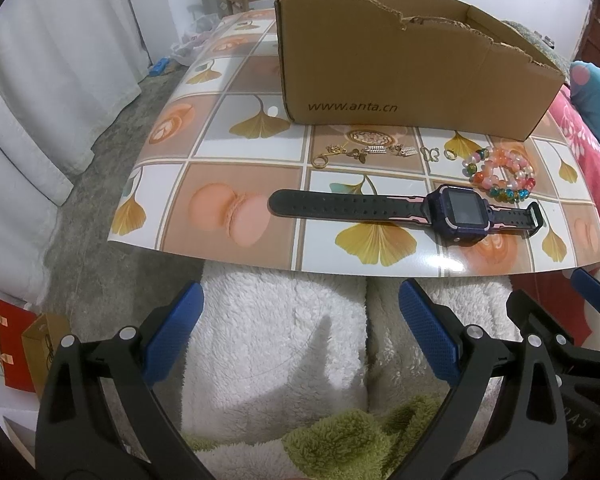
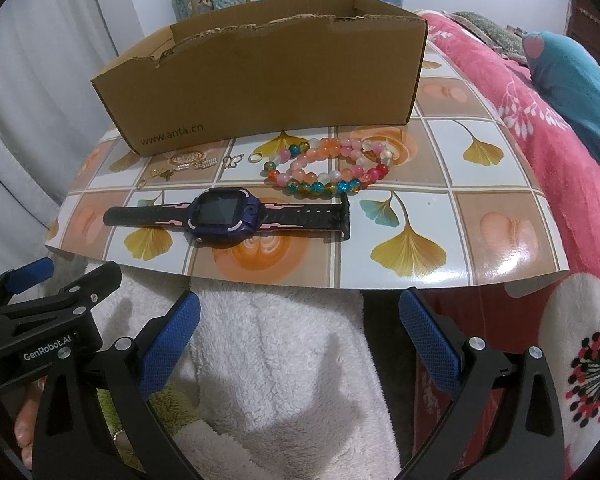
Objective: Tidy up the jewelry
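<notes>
A purple smartwatch [image 1: 456,210] [image 2: 220,216] with a black strap lies flat near the front edge of the patterned board [image 1: 236,184] [image 2: 480,216]. Behind it sit beaded bracelets [image 1: 500,174] [image 2: 328,164] and a row of small gold and silver trinkets [image 1: 364,152] [image 2: 188,168]. An open cardboard box [image 1: 400,76] [image 2: 260,80] stands at the back. My left gripper [image 1: 300,332] is open, short of the board's front edge, with nothing between its fingers. My right gripper [image 2: 300,332] is open too, also in front of the board and empty.
The board rests on white fleece [image 1: 284,320] [image 2: 284,360] and a pink floral blanket [image 2: 540,92]. A teal pillow [image 2: 572,80] lies at the right. Red and brown gift bags [image 1: 24,352] stand on the floor at the left, beside white curtains [image 1: 40,80].
</notes>
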{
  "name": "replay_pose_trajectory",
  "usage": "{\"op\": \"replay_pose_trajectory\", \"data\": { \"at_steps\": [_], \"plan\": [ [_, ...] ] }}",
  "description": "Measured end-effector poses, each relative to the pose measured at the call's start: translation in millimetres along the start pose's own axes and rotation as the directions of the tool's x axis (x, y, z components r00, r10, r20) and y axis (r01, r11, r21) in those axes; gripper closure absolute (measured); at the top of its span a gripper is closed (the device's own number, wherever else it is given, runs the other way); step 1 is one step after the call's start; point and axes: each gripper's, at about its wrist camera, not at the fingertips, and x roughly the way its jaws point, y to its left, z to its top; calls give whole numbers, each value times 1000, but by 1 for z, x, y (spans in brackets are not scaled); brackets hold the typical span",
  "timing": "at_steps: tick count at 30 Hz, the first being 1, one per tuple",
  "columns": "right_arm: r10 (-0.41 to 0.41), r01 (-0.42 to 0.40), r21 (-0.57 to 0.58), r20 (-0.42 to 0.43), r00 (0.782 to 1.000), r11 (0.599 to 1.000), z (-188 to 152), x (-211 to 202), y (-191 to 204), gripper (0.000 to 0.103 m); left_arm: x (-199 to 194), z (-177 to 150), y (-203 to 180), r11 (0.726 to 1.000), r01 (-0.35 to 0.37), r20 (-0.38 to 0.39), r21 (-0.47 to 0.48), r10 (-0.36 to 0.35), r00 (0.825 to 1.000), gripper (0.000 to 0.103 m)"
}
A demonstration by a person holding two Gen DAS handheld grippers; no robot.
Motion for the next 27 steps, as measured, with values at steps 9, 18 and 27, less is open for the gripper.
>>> {"op": "replay_pose_trajectory", "data": {
  "at_steps": [9, 18, 27],
  "plan": [
    [3, -3, -2, 1, 1000, 1000, 0, -1, 0, 6, 0, 1, 0, 1000, -2, 1, 2, 2, 1000, 8],
    [2, -2, -2, 2, 1000, 1000, 0, -1, 1, 6, -2, 2, 0, 1000, -2, 3, 2, 2, 1000, 8],
    [2, -2, -1, -1, 1000, 1000, 0, -1, 0, 6, -2, 1, 0, 1000, 0, 0, 0, 0, 1000, 8]
  ]
}}
